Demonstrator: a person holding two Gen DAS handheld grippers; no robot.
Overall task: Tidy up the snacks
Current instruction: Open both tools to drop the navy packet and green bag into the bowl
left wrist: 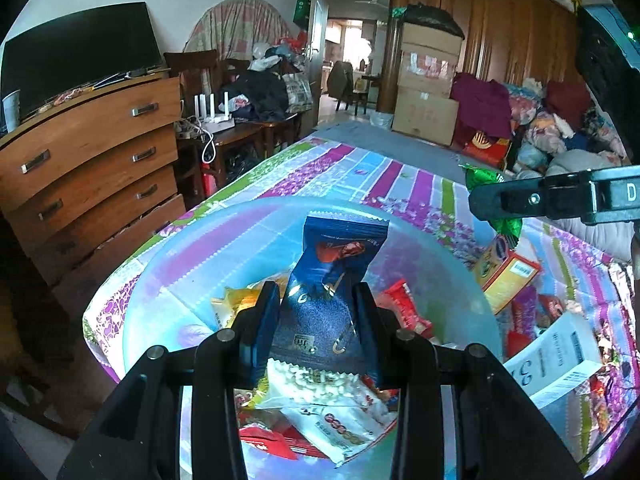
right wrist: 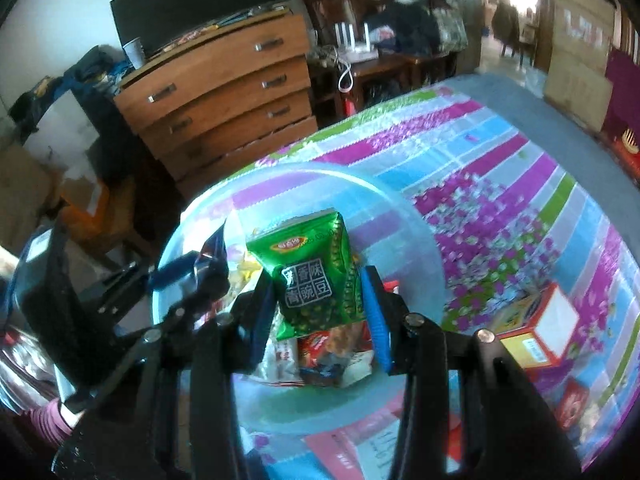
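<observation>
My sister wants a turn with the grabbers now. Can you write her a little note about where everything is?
Left tool: shut on the blue packet, held above the clear tub.
Right tool: shut on the green pea packet, also over the tub.
Done: several snacks already lie in the tub, including a white packet and a red one.
Left: drop both packets in, then gather what sits on the striped cloth beside the tub: the yellow box, the white box and the small red wrappers near them.
</observation>
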